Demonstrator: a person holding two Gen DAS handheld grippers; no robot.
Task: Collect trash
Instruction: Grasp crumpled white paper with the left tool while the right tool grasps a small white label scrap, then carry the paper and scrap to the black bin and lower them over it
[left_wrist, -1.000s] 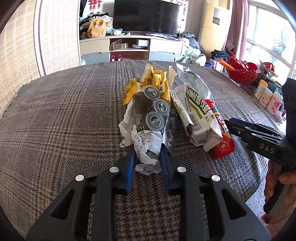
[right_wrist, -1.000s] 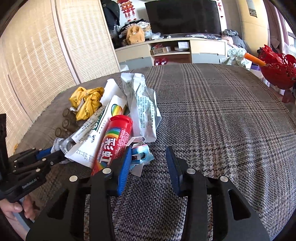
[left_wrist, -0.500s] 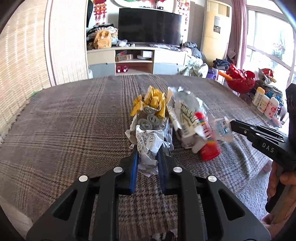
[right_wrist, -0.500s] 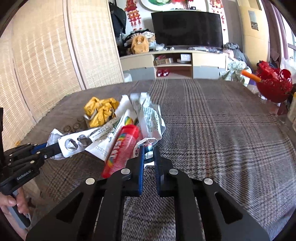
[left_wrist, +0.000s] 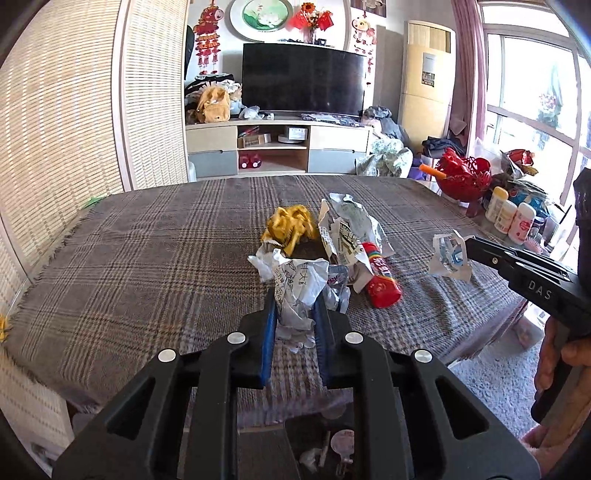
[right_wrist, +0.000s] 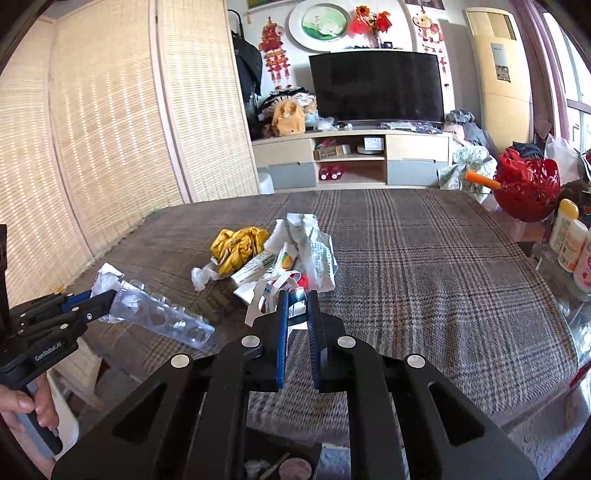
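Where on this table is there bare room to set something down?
The checked tablecloth is bare left of the yellow wrapper, toward the bamboo screen, and, in the right wrist view, right of the white wrappers toward the red basket. The middle pile is crowded.

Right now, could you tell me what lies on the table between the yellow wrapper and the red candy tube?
In the left wrist view, crumpled white printed wrappers lie between the yellow wrapper and the red candy tube.
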